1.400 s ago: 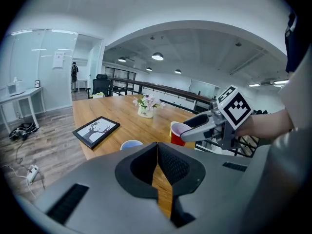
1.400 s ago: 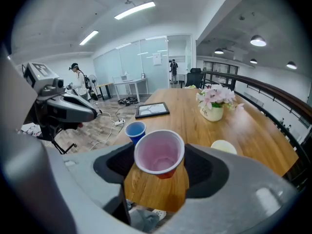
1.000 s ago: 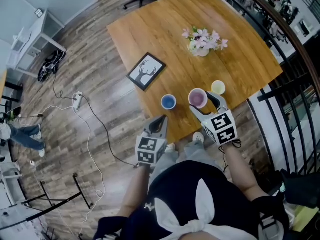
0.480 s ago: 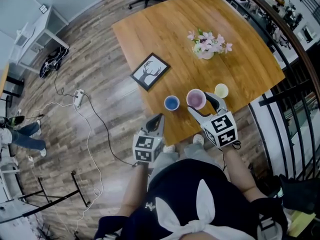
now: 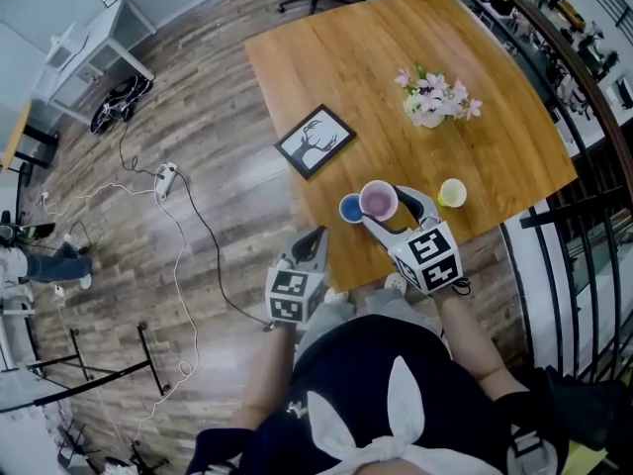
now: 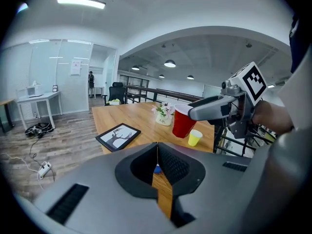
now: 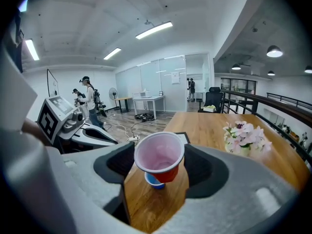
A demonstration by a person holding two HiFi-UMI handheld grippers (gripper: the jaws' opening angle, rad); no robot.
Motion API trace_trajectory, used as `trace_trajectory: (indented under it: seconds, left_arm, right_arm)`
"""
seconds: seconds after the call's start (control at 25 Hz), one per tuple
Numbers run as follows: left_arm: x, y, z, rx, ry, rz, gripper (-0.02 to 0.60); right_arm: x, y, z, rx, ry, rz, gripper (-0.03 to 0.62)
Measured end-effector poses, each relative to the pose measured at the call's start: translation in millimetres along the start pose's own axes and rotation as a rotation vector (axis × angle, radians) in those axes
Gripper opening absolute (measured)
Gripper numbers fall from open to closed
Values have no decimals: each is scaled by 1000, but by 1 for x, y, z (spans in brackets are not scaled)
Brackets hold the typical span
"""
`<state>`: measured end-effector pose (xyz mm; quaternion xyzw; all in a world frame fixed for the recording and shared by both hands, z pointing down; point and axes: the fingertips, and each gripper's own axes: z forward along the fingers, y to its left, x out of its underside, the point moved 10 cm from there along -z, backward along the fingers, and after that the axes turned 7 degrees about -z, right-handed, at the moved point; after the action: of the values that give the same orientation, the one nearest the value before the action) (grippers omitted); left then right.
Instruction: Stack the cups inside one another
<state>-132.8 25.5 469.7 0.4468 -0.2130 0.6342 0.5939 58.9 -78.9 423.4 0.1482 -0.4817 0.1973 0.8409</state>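
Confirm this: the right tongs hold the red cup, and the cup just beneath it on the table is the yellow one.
Wrong on the colour. The right tongs do hold the red cup, but the cup just beneath it is the blue cup, as the right gripper view shows. The yellow cup stands apart, off to the side in the head view.

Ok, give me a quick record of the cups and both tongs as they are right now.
held cup: red plastic cup, lifted and tilted
holder: right tongs, closed on its sides
target: small blue cup, upright on the wooden table, red one not yet nested in it
spare: small yellow cup, upright, standing apart near the table edge
left tongs: closed, empty
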Motion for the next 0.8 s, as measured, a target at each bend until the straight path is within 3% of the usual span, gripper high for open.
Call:
trace_trajectory:
  seconds: [0.36,0.8]
  left_arm:
    - [3,17,-11,-78,-11,-44,19]
    - [1,24,-7,-126,-22,-76,20]
  right_arm:
    - [-8,5,35,-101,9,-25,314]
    - [-5,-4,61,-158,31,-25,314]
